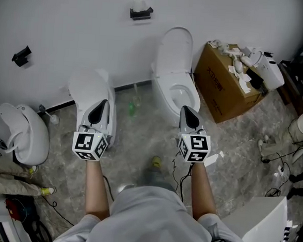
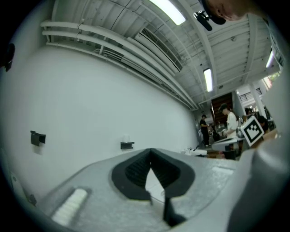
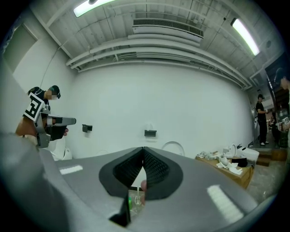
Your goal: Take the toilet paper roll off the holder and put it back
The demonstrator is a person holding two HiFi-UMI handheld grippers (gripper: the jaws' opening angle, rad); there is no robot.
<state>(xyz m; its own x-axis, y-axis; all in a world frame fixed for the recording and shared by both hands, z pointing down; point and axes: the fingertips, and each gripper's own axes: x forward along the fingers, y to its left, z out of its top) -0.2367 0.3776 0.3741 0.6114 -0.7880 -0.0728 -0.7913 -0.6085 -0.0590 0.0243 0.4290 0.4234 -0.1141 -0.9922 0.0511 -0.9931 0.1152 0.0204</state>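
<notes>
The left gripper point(image 1: 98, 109) and the right gripper point(image 1: 188, 115) are held out side by side, both aimed at a white wall point(image 1: 71, 14). Each gripper's jaws are clenched tip to tip, and nothing is gripped between them.

The toilet paper roll point(image 1: 139, 4) is seen on its holder point(image 1: 142, 14), mounted on the wall well ahead of both grippers and roughly between them. It is touched by neither. In the right gripper view the holder is seen just above the closed jaw tips; in the left gripper view it sits a little to their left.

The roll appears as a small, pale white shape resting on top of a dark, boxy bracket. It is too small for finer detail to be made out.

A white toilet point(image 1: 175, 78) stands against the wall below the holder, with a cardboard box point(image 1: 224, 84) beside it.
</notes>
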